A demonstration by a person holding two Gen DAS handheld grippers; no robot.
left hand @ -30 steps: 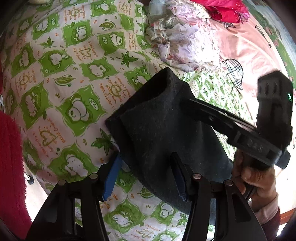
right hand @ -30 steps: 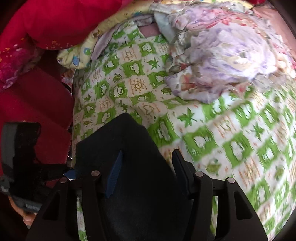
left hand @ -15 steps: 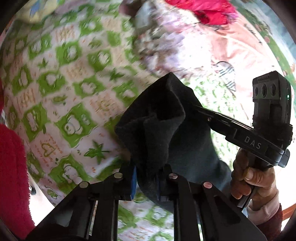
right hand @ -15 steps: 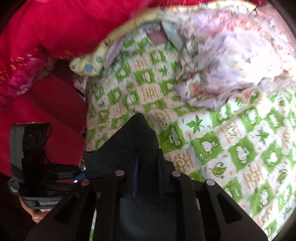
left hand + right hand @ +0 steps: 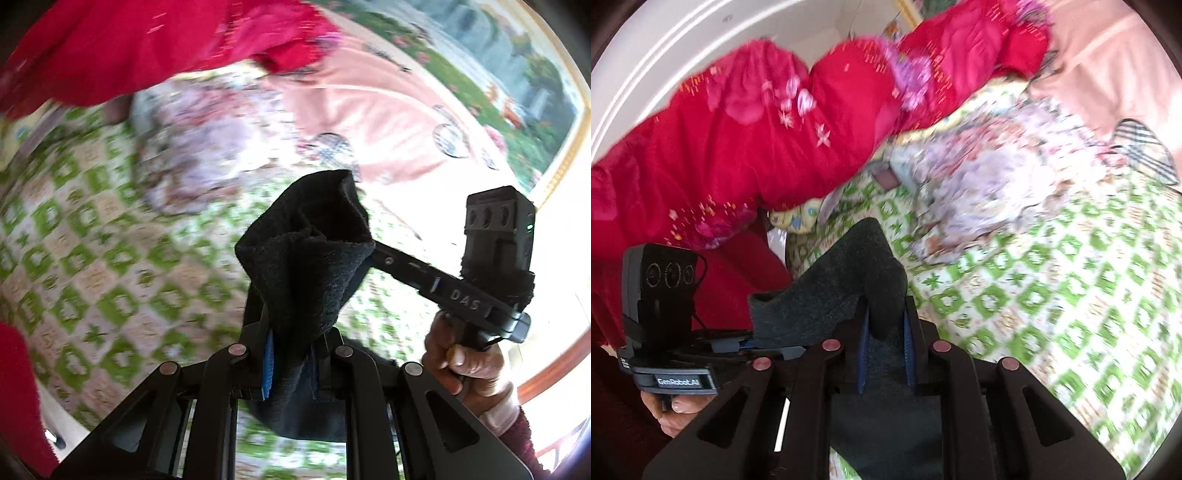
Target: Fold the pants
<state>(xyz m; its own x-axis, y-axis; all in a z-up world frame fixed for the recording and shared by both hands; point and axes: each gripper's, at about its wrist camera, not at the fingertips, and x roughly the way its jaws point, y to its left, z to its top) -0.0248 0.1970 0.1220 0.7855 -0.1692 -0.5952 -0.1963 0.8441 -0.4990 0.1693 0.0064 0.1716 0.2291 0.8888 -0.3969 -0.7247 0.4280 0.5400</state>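
The black pants hang bunched above the green-and-white checked bedsheet, lifted off it. My left gripper is shut on one part of the dark cloth, which stands up in a crumpled peak past the blue pads. In the right wrist view my right gripper is likewise shut on the pants, with fabric draping down between the arms. Each view shows the other gripper beside it: the right one reaches into the cloth from the right, the left one's body sits at the left, its tips hidden.
A crumpled floral garment lies on the sheet beyond the pants. A red quilt is piled at the far side, a pink sheet to the right. A person's hand holds the right gripper's handle. Red fabric lies at the lower left.
Both grippers closed on the pants, which lay flat on the sheet a second ago, and lifted them. Both views have tilted up, showing more of the quilt and wall.
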